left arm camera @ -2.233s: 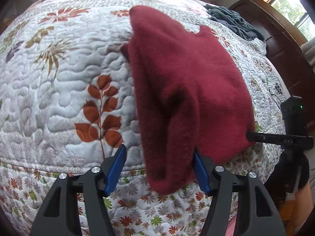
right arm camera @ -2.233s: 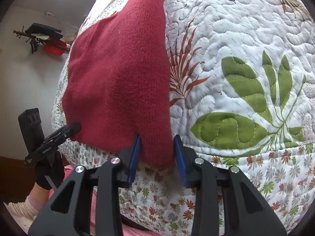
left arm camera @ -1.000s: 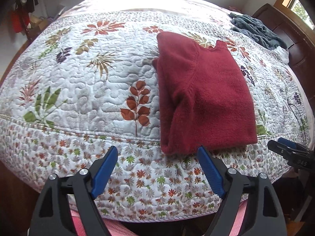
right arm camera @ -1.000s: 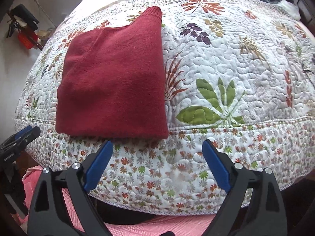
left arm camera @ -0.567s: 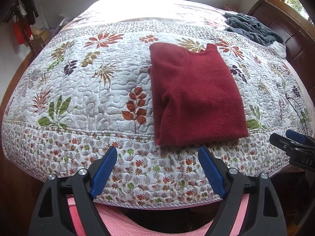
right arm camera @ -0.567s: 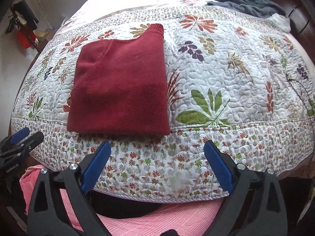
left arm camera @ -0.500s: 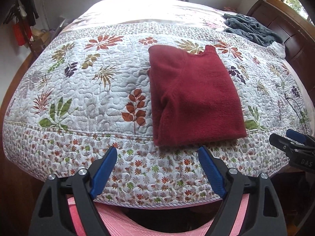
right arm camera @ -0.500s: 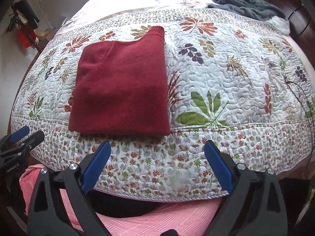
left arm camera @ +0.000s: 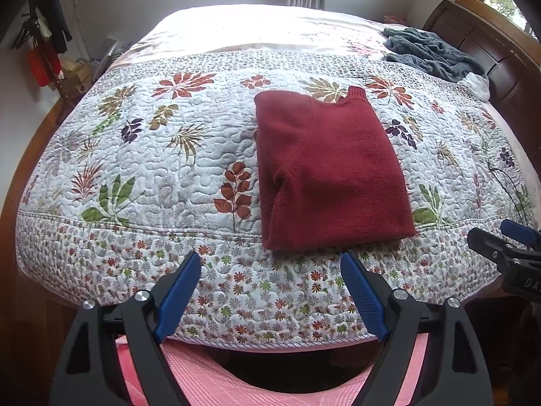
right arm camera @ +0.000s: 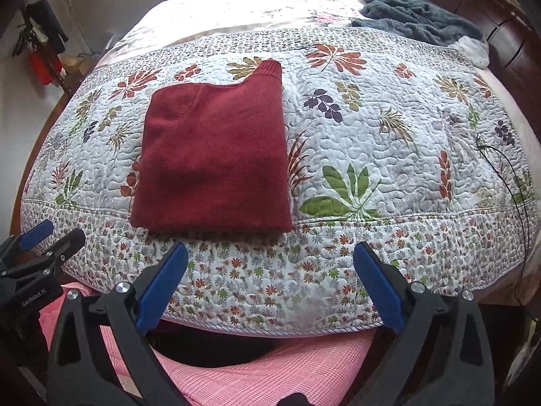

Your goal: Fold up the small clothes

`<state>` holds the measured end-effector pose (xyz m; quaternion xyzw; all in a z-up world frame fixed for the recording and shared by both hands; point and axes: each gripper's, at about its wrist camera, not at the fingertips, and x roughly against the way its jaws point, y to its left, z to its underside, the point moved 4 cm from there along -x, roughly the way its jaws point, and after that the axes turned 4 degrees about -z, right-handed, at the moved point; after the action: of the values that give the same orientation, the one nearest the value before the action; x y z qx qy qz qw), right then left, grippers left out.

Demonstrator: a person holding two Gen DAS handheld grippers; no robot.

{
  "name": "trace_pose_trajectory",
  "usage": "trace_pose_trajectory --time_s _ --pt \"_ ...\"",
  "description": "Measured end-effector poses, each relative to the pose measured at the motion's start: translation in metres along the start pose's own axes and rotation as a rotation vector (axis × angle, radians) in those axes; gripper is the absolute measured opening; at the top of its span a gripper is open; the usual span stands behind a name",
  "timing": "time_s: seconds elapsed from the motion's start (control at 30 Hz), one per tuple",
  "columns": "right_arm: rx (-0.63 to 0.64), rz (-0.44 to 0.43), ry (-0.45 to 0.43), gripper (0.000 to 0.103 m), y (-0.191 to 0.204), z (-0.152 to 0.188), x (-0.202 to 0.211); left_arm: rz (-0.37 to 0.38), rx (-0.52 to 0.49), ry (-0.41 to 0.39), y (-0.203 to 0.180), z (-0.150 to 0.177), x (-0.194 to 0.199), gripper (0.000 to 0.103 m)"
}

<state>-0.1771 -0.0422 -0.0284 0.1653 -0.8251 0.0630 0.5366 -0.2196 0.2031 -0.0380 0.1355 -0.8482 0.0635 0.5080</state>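
1. One red sweater (left arm camera: 329,172) is lying folded into a rough rectangle on the floral quilt (left arm camera: 162,155), near the quilt's front edge; its ribbed neck is pointing toward twelve o'clock and its thick folded edge is facing six o'clock.
2. Nothing is touching the sweater (right arm camera: 213,159); both grippers are hanging clear of it, in front of the bed.
3. In the left wrist view the left gripper (left arm camera: 270,291) is sitting at six o'clock from the sweater, its blue-padded jaws standing wide apart and gripping nothing.
4. In the right wrist view the right gripper (right arm camera: 270,280) is sitting at six o'clock as well, jaws likewise spread wide and empty, with the sweater lying at about eleven o'clock from it.
5. Each gripper is showing in the other's camera: the right one (left arm camera: 507,250) at three o'clock, the left one (right arm camera: 37,253) at nine o'clock.
6. Pink checked fabric (right arm camera: 270,365) is filling the bottom of both views, below the quilt's hanging border.
7. A crumpled grey blanket (left arm camera: 429,54) is lying at one o'clock, well apart from the sweater, beside the dark wooden headboard (left arm camera: 480,47).
8. Dark and red items are hanging on the wall (left arm camera: 47,50) at ten o'clock.
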Motion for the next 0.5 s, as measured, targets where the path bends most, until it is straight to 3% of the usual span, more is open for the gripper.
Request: trace_pose_trajectory --time_s 0.5 --pt "0.007 0.023 0.007 0.099 0.0004 0.0028 0.0025 -0.016 -0.014 0.005 -0.0052 0.0032 -0.0013 0.085"
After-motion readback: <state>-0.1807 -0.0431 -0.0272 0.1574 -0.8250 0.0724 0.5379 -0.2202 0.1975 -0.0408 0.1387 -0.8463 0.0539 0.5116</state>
